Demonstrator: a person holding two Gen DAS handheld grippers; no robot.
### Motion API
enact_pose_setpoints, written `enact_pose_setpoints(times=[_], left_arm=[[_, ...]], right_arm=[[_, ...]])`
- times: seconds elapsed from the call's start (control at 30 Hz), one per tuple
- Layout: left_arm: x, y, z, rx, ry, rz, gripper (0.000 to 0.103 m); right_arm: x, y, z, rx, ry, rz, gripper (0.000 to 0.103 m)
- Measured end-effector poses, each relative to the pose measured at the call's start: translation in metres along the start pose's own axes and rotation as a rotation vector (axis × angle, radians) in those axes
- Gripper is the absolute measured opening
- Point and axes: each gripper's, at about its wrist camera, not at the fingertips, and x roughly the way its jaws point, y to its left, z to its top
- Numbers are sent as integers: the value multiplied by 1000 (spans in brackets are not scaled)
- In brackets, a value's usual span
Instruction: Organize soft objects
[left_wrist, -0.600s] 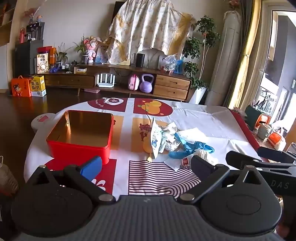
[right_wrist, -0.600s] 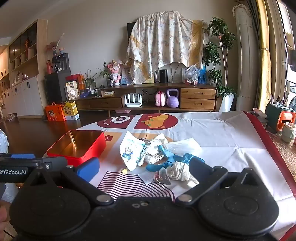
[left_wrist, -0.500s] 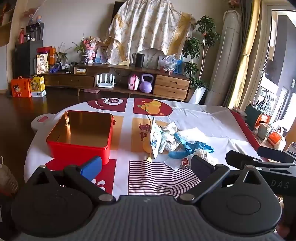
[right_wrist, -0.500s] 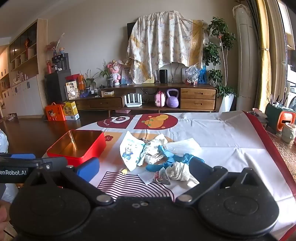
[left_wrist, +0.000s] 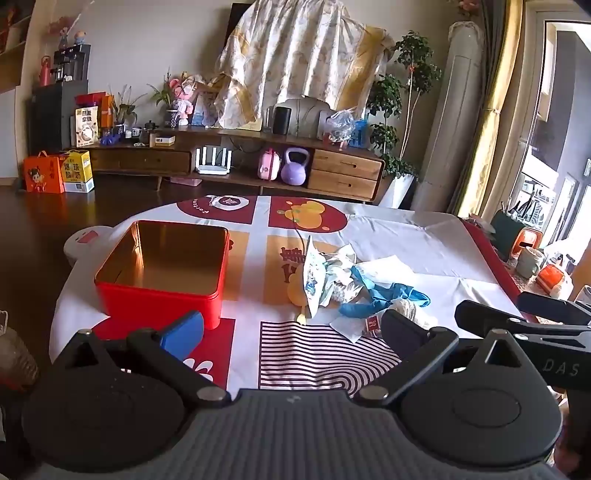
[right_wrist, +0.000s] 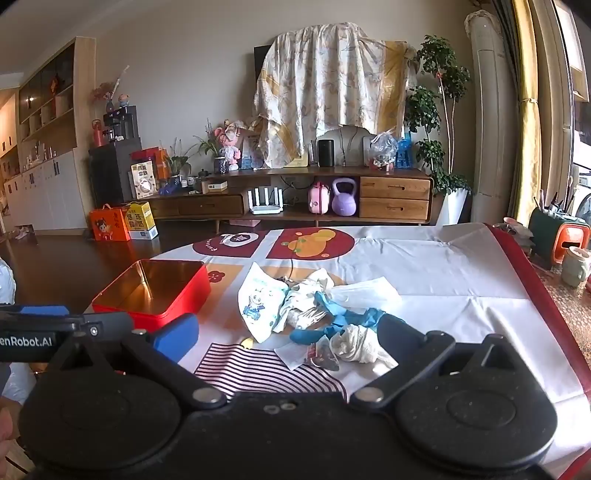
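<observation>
A heap of soft things lies mid-table: a white cartoon-print mask (left_wrist: 313, 273) (right_wrist: 260, 301), a blue rubber glove (left_wrist: 380, 299) (right_wrist: 334, 321), a crumpled white cloth (right_wrist: 356, 343) (left_wrist: 406, 308) and a flat white tissue (right_wrist: 364, 290). To its left stands a red tin box (left_wrist: 162, 269) (right_wrist: 155, 291), open-topped with nothing inside. My left gripper (left_wrist: 291, 328) is open above the table's near edge, short of the heap. My right gripper (right_wrist: 284, 334) is also open, nothing between its fingers, its right finger (right_wrist: 400, 330) close in front of the white cloth.
A patterned tablecloth (left_wrist: 325, 354) covers the table. Cups and an orange holder (right_wrist: 570, 240) stand beyond the table's right edge. A wooden sideboard (right_wrist: 295, 199) lines the far wall across bare floor. The right gripper's body (left_wrist: 524, 325) shows at right in the left wrist view.
</observation>
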Motion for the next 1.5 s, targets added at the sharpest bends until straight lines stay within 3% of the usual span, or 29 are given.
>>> enact_pose_setpoints(times=[1.5], left_arm=[[1,-5,1,-26,5,-24,103]], right_arm=[[2,0,0,-2,-2,-2,103]])
